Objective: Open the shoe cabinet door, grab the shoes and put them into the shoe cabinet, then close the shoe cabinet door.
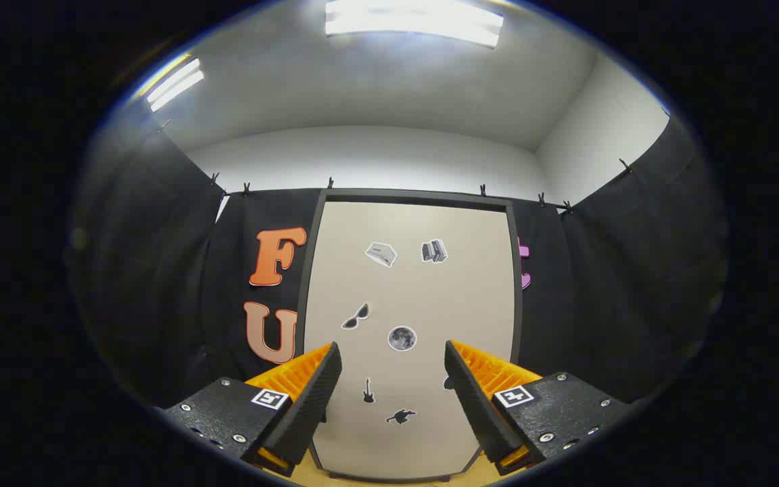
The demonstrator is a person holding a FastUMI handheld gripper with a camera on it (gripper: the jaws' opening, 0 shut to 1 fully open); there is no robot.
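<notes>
The gripper [393,379] stood with its fingers apart, nothing between them. Beyond them rose the closed beige, dark-framed shoe cabinet door [410,297], its lower corners hidden behind the fingers.

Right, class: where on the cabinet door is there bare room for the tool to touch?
The open tool faces the cabinet door. Bare patches: right of the moon sticker, and the top band above the book sticker. The middle-left is crowded with stickers.
</notes>
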